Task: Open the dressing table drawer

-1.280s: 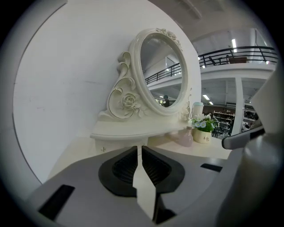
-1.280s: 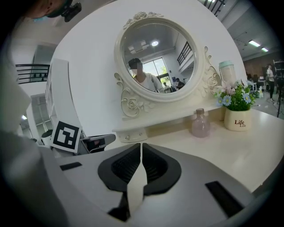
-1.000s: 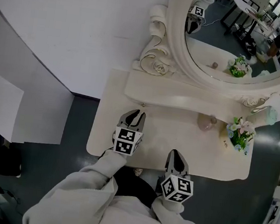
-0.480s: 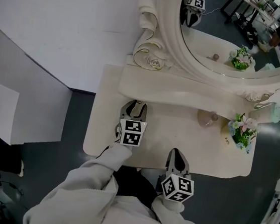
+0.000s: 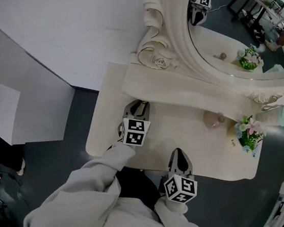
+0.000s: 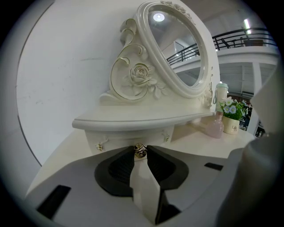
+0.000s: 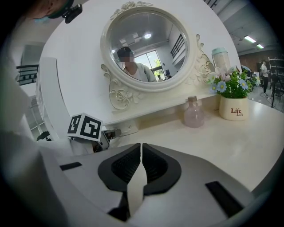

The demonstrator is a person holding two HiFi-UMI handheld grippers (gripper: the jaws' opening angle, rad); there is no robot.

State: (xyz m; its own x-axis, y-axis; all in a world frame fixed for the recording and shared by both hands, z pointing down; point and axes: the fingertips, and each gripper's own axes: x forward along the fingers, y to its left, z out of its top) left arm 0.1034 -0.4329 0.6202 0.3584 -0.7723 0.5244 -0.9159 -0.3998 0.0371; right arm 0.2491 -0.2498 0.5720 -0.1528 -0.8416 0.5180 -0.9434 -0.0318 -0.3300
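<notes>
The cream dressing table (image 5: 104, 131) carries a raised shelf under an oval mirror (image 5: 243, 40). The shallow drawer front (image 6: 120, 141) sits under that shelf. Its small brass knob (image 6: 140, 151) is pinched between the tips of my left gripper (image 6: 140, 148), whose jaws have just been closing. In the head view the left gripper (image 5: 138, 105) reaches up to the shelf's front edge. My right gripper (image 5: 179, 154) hovers over the table's near edge, shut and empty (image 7: 141, 145).
A pink bottle (image 5: 214, 120), a small flower pot (image 5: 250, 135) and a mint-lidded container (image 5: 281, 116) stand at the table's right. Two smaller brass fittings (image 6: 100, 146) flank the knob. A white wall runs along the left, with dark floor around the table.
My left gripper has moved forward to the drawer front under the shelf and its jaws have drawn in around the knob. The right gripper has stayed where it was.
</notes>
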